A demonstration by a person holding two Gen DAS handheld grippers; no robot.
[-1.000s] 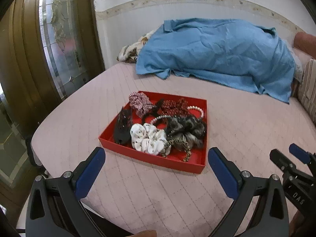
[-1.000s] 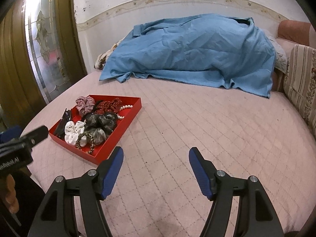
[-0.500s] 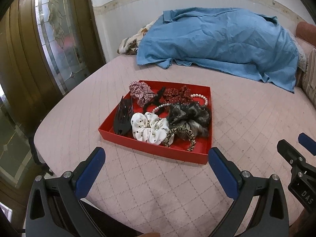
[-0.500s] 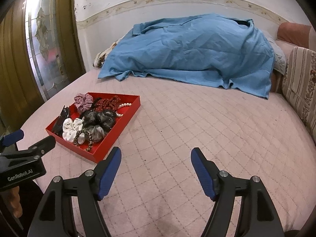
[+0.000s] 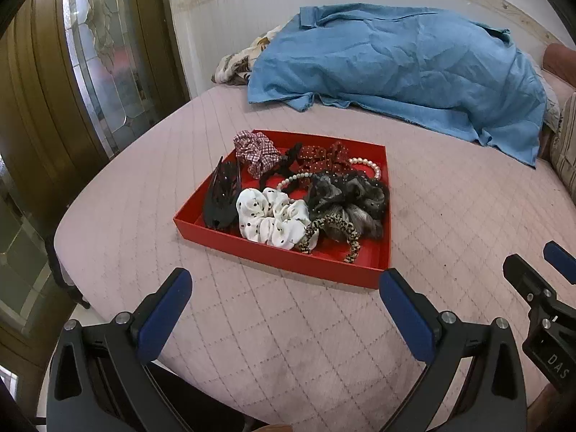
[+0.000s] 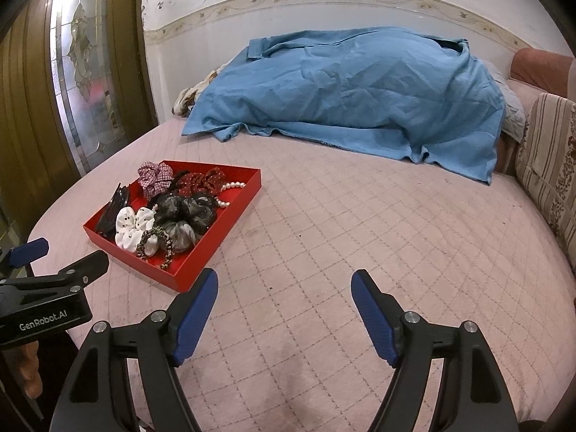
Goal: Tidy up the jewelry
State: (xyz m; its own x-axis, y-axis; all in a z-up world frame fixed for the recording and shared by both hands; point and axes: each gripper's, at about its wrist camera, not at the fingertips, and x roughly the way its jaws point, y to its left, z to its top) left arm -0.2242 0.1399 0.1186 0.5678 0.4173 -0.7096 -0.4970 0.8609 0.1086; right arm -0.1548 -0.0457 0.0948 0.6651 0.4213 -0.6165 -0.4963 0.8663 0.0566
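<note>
Closer now to red tray [image 5: 284,257] on bed [image 5: 450,198]; left claw [image 5: 284,300], right claw [image 6: 284,297] both wide, empty; scrunchies [image 5: 273,217], pearls [image 5: 363,162] heaped ahead.

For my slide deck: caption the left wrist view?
Open left gripper faces a red tray of hair accessories on a pink bed.
</note>
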